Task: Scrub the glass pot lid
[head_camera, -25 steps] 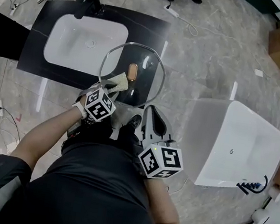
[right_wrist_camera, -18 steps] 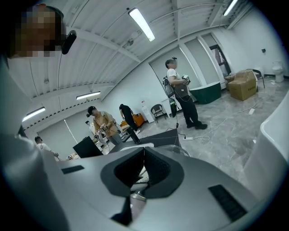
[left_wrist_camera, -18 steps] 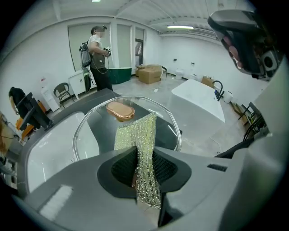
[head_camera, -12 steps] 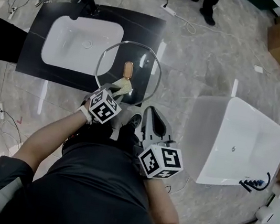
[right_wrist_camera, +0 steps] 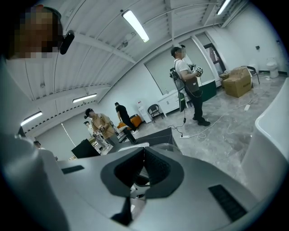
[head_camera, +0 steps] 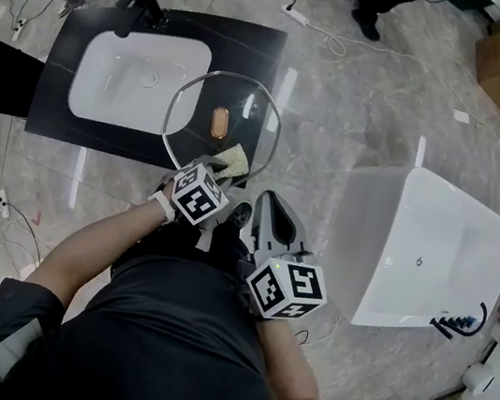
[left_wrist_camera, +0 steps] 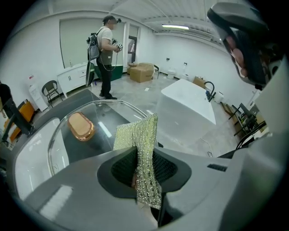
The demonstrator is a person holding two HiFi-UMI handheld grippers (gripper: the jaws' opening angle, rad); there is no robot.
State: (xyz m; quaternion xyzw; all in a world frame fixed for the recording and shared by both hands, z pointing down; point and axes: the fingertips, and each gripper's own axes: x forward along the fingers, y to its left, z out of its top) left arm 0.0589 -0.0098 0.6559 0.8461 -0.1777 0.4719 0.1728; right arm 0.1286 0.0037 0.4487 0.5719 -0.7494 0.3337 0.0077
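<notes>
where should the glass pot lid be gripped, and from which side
By the thin rim at its near edge, from the person's side, as the right gripper seems to. The glass pot lid is wide and flat; its low copper knob sits mid-face, where the cloth must scrub.

- Lid (head_camera: 199, 105): round, clear glass with a metal rim. A copper-coloured oval knob (head_camera: 218, 123) sits at the centre, facing up. The near rim is clamped in the right gripper (right_wrist_camera: 143, 155).
- Cloth (left_wrist_camera: 137, 140): pale yellow-green knitted mesh, folded. It is pinched upright in the left gripper (left_wrist_camera: 141, 169), with its free end at the lid's near rim.
</notes>
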